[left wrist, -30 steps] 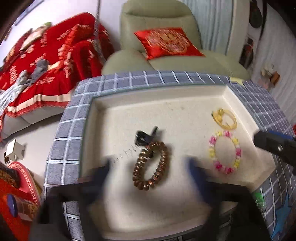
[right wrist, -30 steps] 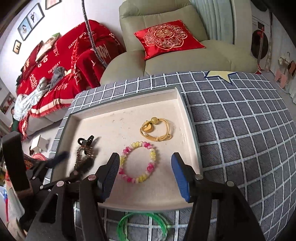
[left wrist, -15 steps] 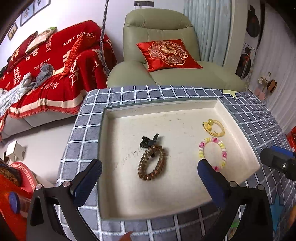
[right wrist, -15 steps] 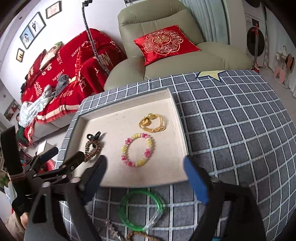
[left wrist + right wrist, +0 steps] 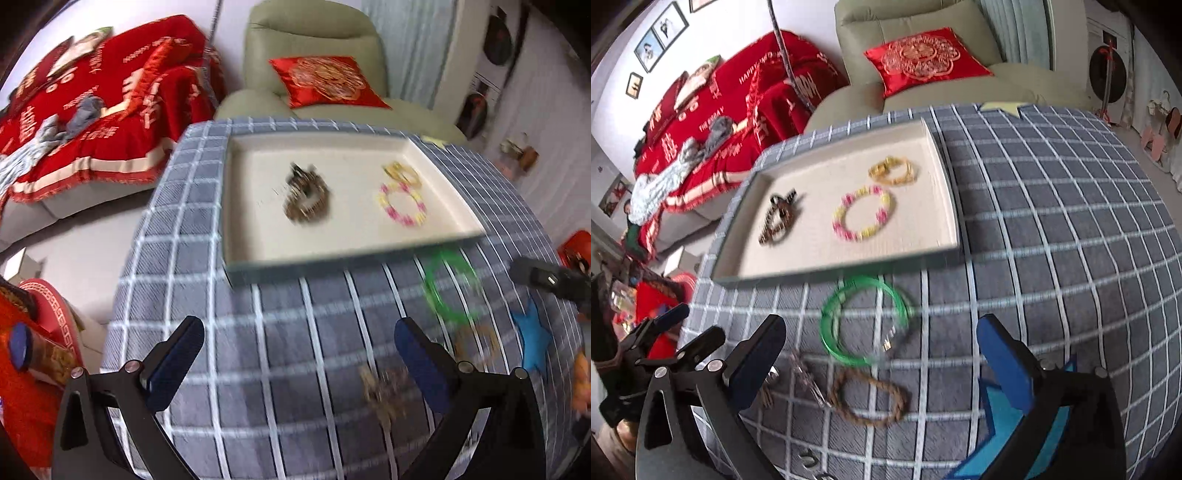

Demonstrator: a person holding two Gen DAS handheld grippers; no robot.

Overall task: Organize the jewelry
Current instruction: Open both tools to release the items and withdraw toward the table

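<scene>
Jewelry: three pieces lie in the cream tray (image 5: 945,206) on the grey checked cloth (image 5: 1052,229). The brown bead bracelet (image 5: 777,225) is at the tray's left with a dark clip (image 5: 783,197) touching its far end. The pink-and-yellow bead bracelet (image 5: 863,218) lies mid-tray, and the gold bangle (image 5: 893,170) sits just beyond it, near the right wall.

Outside the tray, on the cloth just in front of its near rim: a green bangle (image 5: 864,321). Nearer me lies a brown cord bracelet (image 5: 868,402), with a thin silvery piece (image 5: 809,380) beside it to the left; blurred, I cannot tell what it is.

My right gripper (image 5: 881,356) hangs above the cloth, fingers spread wide and released, nothing between the pads. The green bangle and the cord bracelet lie in the gap seen past them, untouched.

My left gripper (image 5: 299,360) is also released, fingers wide apart over bare checked cloth, gripping nothing. This view is motion-blurred. The green bangle (image 5: 448,286) shows to the right of its fingers, the tray (image 5: 236,206) well ahead.

A blue star patch (image 5: 1001,424) sits on the cloth under my right finger.
</scene>
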